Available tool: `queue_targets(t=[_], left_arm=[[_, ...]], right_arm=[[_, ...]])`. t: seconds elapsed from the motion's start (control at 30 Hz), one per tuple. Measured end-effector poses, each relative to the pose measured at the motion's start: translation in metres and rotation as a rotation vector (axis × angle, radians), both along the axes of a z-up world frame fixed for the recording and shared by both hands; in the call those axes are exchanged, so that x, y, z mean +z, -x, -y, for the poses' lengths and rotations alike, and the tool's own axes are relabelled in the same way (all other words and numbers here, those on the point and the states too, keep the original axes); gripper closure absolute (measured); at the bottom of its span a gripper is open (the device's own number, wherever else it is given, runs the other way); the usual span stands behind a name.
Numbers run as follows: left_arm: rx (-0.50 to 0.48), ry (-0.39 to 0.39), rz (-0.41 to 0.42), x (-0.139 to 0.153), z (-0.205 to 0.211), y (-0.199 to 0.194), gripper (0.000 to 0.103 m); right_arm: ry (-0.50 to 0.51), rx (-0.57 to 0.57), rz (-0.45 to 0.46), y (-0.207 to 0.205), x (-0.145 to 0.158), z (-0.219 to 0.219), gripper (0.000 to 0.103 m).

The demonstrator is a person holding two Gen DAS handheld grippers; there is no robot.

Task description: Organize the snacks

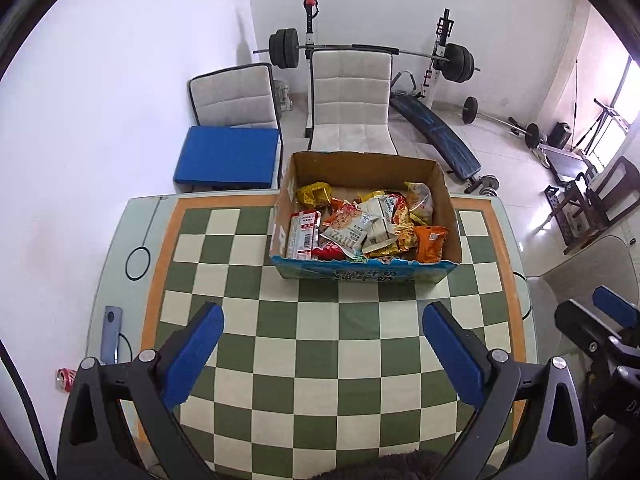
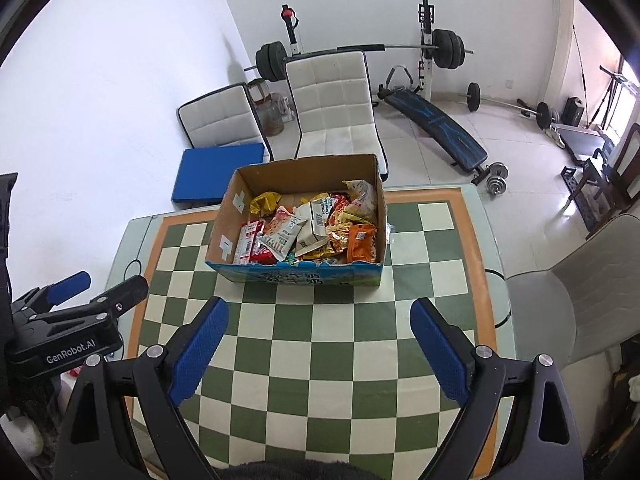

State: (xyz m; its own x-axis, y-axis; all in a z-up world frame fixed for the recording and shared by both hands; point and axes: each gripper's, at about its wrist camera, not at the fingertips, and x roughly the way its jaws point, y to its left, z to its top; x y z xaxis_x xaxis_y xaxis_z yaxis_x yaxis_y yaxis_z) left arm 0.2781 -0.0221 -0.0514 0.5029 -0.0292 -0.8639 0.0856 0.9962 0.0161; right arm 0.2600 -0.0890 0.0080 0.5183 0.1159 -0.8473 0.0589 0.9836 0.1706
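Though both spread wide, grippers [image 1: 323, 312] [image 2: 320, 308] short of snack box [image 1: 366, 272].

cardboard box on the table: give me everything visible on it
The cardboard box is an open-topped brown carton, top flaps gone, with a ragged torn upper edge on its near wall. That near wall is printed blue with white Chinese characters. Pale tape scraps show on the inner left wall. It sits upright and flat toward the far edge of the checkered tablecloth, filled with a loose heap of snack packets in red, yellow, orange and white. A white chair stands right behind it. Neither gripper touches it.
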Motion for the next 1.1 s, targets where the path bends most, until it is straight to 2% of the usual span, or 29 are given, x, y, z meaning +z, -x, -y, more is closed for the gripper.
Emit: queue_targets(t=[0.2,0.4,0.7,1.1], left_arm=[[0.013,0.017,0.018,0.01,-0.004,0.011,0.001],[0.025,0.023,0.05,0.009,-0.005,0.004,0.001],[0.035,0.002,0.073,-0.003,-0.003,-0.016,0.001],[0.05,-0.049,0.048,-0.025,0.005,-0.037,0.001]], right_arm=[[0.041,-0.009,0.04,0.018,0.021,0.0,0.008],[0.063,-0.037,0.056,0.015,0.025,0.006,0.005],[0.105,-0.07,0.069,-0.009,0.009,0.007,0.003],[0.111,-0.101,0.044,-0.04,-0.014,0.014,0.003]])
